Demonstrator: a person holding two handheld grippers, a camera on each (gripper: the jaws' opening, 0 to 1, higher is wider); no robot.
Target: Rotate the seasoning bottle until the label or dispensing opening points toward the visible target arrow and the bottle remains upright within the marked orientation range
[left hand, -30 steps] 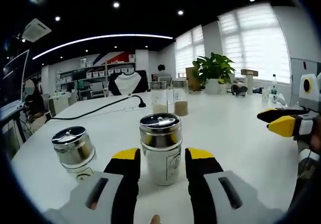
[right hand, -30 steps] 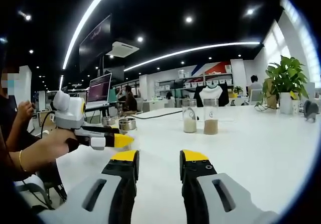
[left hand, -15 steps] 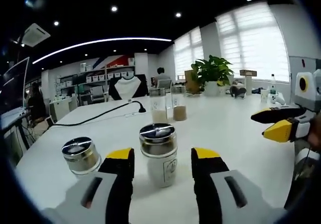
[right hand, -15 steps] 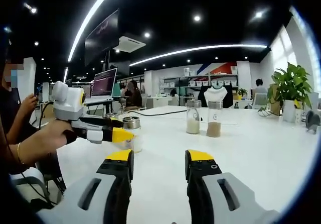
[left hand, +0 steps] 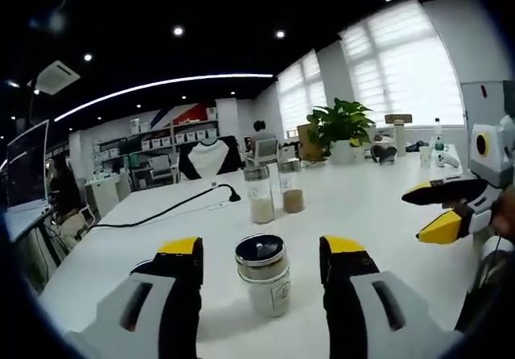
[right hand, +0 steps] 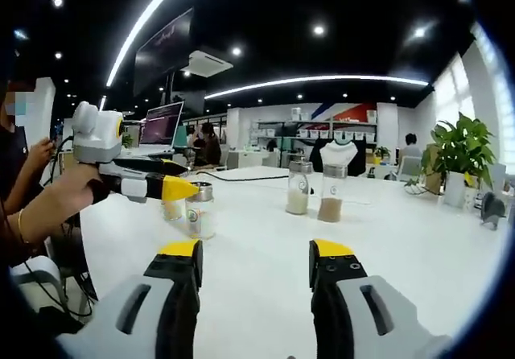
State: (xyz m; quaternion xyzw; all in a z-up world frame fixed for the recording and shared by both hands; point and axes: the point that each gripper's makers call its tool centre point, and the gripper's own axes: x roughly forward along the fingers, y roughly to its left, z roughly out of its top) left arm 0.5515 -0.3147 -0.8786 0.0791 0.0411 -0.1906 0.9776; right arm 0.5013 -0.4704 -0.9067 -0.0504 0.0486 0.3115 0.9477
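Observation:
A seasoning bottle with a steel shaker lid and a white labelled body stands upright on the white table. My left gripper is open, with its yellow-tipped jaws wide on either side of the bottle and a little short of it, touching nothing. In the right gripper view the same bottle stands just below the tips of the left gripper, which a hand holds. My right gripper is open over bare table with nothing between its jaws. It enters the left gripper view as the right gripper.
A second steel-lidded shaker stands close behind the bottle. Two tall glass jars with powder stand mid-table, beside a black cable. A potted plant is at the far end. A person's arm is at the left.
My left gripper has drawn back and up from the bottle, and its jaws stand wider apart. The second shaker has slipped behind its left jaw. The right gripper's view has shifted slightly.

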